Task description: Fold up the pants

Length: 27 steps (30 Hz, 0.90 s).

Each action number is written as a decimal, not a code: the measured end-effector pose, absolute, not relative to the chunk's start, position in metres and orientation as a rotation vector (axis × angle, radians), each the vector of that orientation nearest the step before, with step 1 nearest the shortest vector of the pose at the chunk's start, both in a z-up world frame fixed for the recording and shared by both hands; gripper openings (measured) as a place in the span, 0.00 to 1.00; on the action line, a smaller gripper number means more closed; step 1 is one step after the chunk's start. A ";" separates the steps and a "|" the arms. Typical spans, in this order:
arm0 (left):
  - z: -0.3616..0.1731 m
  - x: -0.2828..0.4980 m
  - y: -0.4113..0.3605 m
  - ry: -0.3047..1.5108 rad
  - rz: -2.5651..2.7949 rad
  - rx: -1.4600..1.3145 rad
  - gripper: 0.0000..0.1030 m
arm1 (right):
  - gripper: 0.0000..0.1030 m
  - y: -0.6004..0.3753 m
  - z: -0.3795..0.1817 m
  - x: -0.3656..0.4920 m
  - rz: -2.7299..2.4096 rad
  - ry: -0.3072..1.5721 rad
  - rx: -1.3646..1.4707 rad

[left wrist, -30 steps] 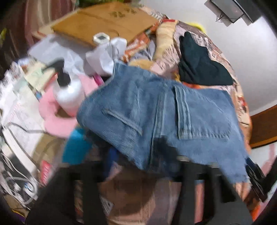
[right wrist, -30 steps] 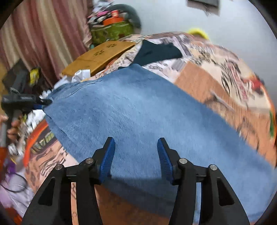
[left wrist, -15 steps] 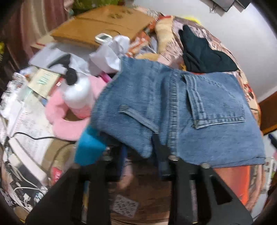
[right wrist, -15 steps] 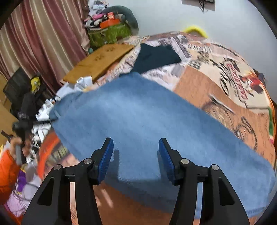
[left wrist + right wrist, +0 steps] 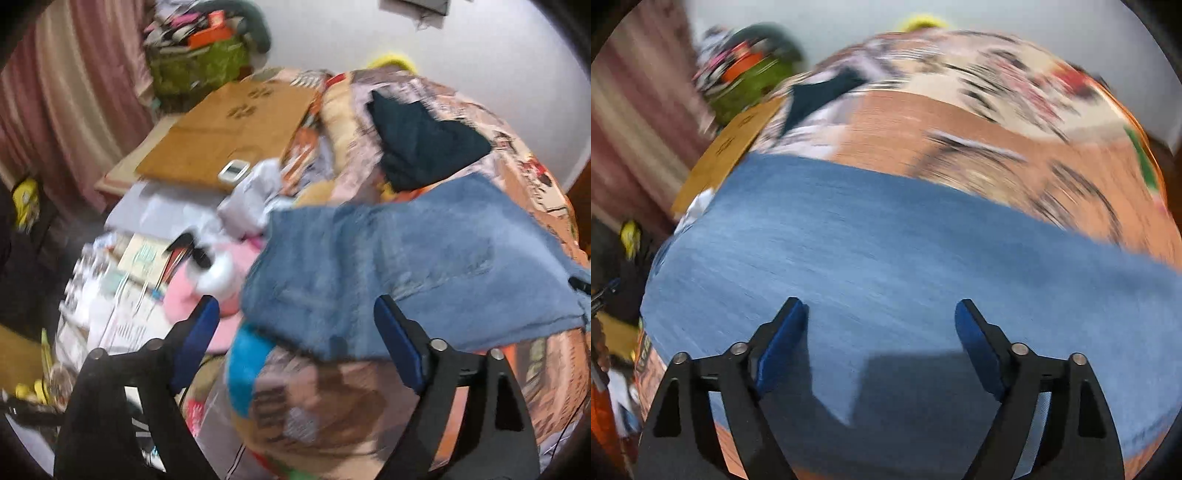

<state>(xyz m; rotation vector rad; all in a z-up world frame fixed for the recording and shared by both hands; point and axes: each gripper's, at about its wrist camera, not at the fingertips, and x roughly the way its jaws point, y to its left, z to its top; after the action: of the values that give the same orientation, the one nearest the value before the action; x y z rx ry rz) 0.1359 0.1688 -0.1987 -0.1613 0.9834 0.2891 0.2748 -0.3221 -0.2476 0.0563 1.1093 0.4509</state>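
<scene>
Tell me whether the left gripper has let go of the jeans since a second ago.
Yes. The left gripper has just been opening and has pulled back off the jeans, whose edge now lies free on the bedspread; nothing sits between the jaws.

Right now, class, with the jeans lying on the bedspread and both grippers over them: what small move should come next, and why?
Probably bring the right gripper down onto the near edge of the jeans and close on it. Both grippers' jaws have just been opening and hold nothing; the left gripper hangs above the other end. The denim lies spread on the bedspread as a long band, so another fold seems due.
</scene>
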 end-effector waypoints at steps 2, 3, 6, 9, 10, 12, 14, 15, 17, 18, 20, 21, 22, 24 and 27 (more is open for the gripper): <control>-0.193 0.153 0.153 0.973 0.256 -0.151 0.86 | 0.80 -0.350 -0.253 0.265 0.381 1.127 0.038; -0.192 0.163 0.143 0.973 0.231 -0.152 0.87 | 0.80 -0.362 -0.255 0.261 0.362 1.128 0.033; -0.198 0.194 0.110 1.009 0.139 -0.153 0.87 | 0.73 -0.390 -0.246 0.243 0.332 1.120 -0.001; -0.208 0.217 0.072 1.051 0.066 -0.109 0.87 | 0.73 -0.410 -0.233 0.230 0.286 1.098 -0.046; -0.213 0.226 0.052 1.069 0.028 -0.080 0.87 | 0.73 -0.418 -0.228 0.225 0.279 1.084 -0.039; -0.219 0.239 0.020 1.101 -0.034 -0.035 0.87 | 0.75 -0.435 -0.220 0.217 0.261 1.066 0.005; -0.221 0.247 -0.007 1.107 -0.080 -0.002 0.87 | 0.75 -0.460 -0.214 0.211 0.192 1.043 0.063; -0.220 0.250 -0.018 1.104 -0.090 0.015 0.88 | 0.76 -0.469 -0.213 0.211 0.168 1.034 0.091; -0.221 0.258 -0.040 1.113 -0.111 0.056 0.90 | 0.78 -0.497 -0.213 0.206 0.128 1.017 0.189; -0.222 0.264 -0.051 1.126 -0.122 0.072 0.90 | 0.79 -0.510 -0.215 0.207 0.110 1.014 0.243; -0.224 0.271 -0.064 1.142 -0.133 0.083 0.91 | 0.79 -0.530 -0.221 0.206 0.075 1.017 0.325; -0.226 0.276 -0.072 1.156 -0.144 0.081 0.92 | 0.79 -0.536 -0.225 0.206 0.063 1.023 0.358; -0.228 0.279 -0.078 1.164 -0.150 0.081 0.93 | 0.79 -0.546 -0.232 0.208 0.054 1.038 0.403; -0.230 0.285 -0.091 1.175 -0.163 0.088 0.93 | 0.79 -0.557 -0.241 0.212 0.058 1.047 0.467; -0.234 0.291 -0.116 1.178 -0.169 0.107 0.94 | 0.79 -0.568 -0.247 0.219 0.061 1.038 0.540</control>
<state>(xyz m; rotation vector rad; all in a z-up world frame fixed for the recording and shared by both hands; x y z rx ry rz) 0.2909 -0.1163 -0.2342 0.1068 1.1775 -0.1694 0.2193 -0.5677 -0.2470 0.5403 1.0377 0.0612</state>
